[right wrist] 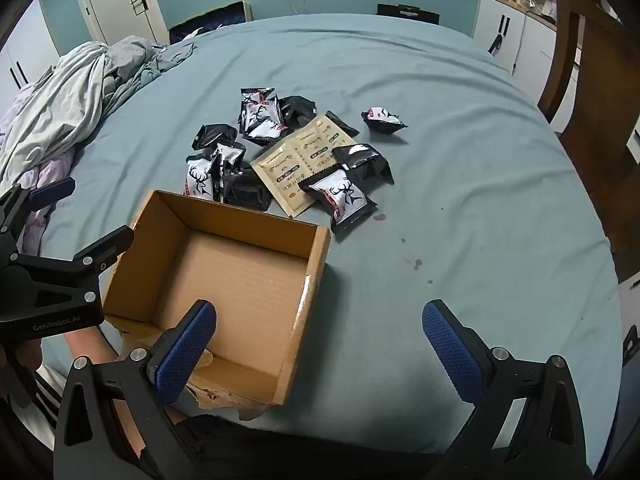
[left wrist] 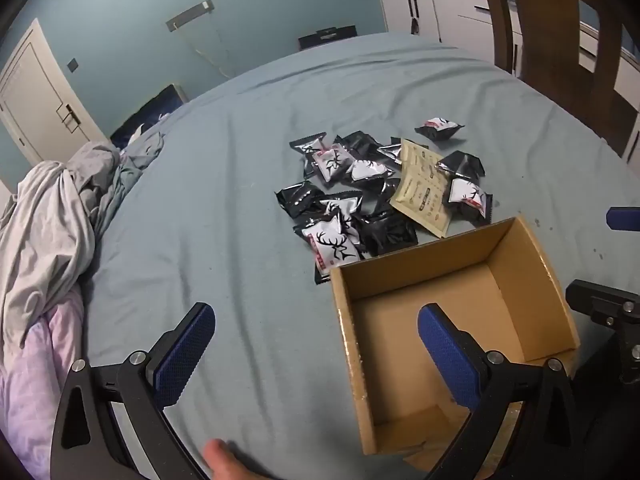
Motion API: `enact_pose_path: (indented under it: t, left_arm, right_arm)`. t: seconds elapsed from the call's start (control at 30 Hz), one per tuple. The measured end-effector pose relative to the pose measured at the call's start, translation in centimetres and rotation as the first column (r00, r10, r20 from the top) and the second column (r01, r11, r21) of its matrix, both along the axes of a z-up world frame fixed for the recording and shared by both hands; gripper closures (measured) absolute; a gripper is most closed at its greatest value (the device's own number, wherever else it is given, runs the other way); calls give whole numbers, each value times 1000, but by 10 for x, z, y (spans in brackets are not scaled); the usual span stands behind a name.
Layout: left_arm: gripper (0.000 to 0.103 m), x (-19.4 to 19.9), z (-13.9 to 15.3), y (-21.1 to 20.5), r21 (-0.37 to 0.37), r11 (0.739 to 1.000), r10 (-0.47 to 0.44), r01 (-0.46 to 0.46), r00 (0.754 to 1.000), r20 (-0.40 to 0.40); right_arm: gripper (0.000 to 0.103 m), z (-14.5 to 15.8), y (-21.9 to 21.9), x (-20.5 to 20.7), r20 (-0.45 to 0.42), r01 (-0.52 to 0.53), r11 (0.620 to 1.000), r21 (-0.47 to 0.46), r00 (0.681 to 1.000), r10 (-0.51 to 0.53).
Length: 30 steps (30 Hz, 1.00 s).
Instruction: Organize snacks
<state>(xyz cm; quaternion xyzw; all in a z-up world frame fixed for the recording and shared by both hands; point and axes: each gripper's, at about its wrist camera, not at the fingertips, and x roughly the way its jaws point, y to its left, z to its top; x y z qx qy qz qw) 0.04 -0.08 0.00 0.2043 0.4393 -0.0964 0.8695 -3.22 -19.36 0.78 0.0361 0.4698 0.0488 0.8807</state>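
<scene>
An open cardboard box [left wrist: 532, 264] [right wrist: 316, 272] sits on the blue-grey bed sheet near me, with nothing inside. Behind it lies a pile of several black snack packets with white deer labels [left wrist: 332, 240] [right wrist: 340, 196], and a flat beige sachet [left wrist: 424, 188] [right wrist: 304, 160] among them. One packet [left wrist: 440, 128] [right wrist: 382, 118] lies apart at the back right. My left gripper [left wrist: 316, 332] is open and empty, hovering over the box's left wall. My right gripper [right wrist: 320, 328] is open and empty, over the box's right wall; its body also shows in the left wrist view [left wrist: 600, 312].
The bed sheet [left wrist: 224, 208] [right wrist: 480, 220] spreads wide around the pile. Crumpled grey and pink bedding [left wrist: 52, 248] [right wrist: 72, 92] is heaped at the left. A wooden chair [left wrist: 560, 40] [right wrist: 588, 64] and white cabinets [left wrist: 440, 12] stand beyond the right edge. Small dark stains [right wrist: 416, 262] mark the sheet.
</scene>
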Motion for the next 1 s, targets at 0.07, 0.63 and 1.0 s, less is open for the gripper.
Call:
enact_pose_path:
  t: [0.07,0.63,1.0]
  left_arm:
    - [0,1,0,-2,6,1000,5,-5,1000,3]
    - [0,-7,8,-2,-44,998,-34,35,999,25]
    - [0,-7,10,-1,-62,998,-20,21,1000,13]
  right_arm:
    - [0,0,2,0,2,1,1000,-5,1000,-1]
    - [0,-1,3,1,-4,2,1000,-7,1000,-2]
    - [0,1,-1,1,-4,14,1000,13,1000,-14]
